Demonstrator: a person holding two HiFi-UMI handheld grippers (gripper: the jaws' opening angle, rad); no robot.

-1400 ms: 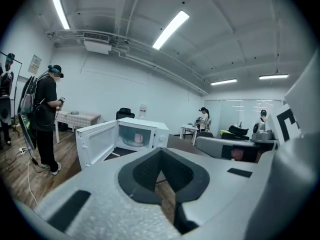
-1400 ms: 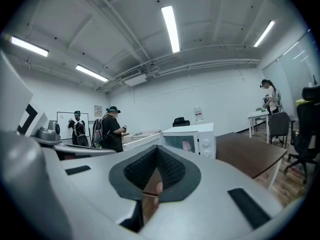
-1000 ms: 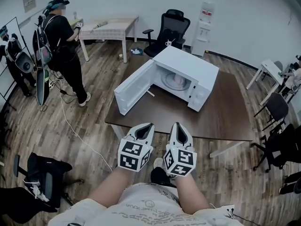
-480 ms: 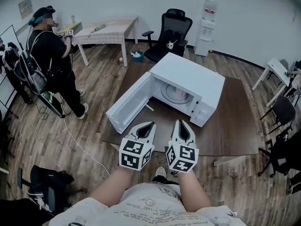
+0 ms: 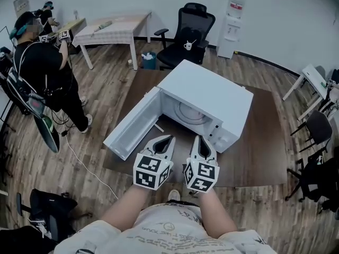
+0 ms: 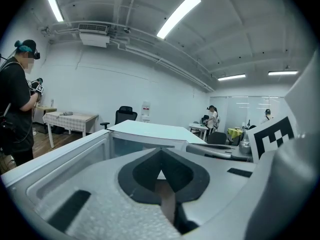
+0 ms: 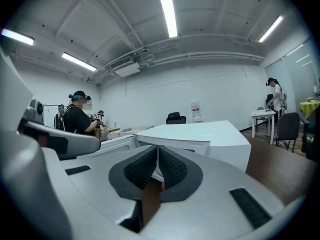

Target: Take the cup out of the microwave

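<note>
A white microwave (image 5: 209, 91) stands on a dark brown table (image 5: 265, 142), its door (image 5: 130, 131) swung wide open to the left. Inside I see the pale round turntable (image 5: 192, 111); the roof hides most of the chamber and I cannot make out the cup. My left gripper (image 5: 168, 138) and right gripper (image 5: 199, 138) are side by side just short of the opening, both shut with nothing between the pads. In the left gripper view the left gripper (image 6: 160, 151) points at the door's inner side (image 6: 65, 159). The right gripper (image 7: 158, 149) faces the microwave's body (image 7: 200, 134).
A person in black (image 5: 39, 70) stands at the left beside a light table (image 5: 114, 28). Behind the microwave is a black office chair (image 5: 185, 33) with a white cup (image 5: 188, 46) on its seat. A water dispenser (image 5: 231, 23) is at the back wall, more chairs (image 5: 312, 126) at the right.
I have come closer to the table: the microwave and its open door are larger and nearer. Both grippers went forward together, still shut. The person at the left slid further left in view.
</note>
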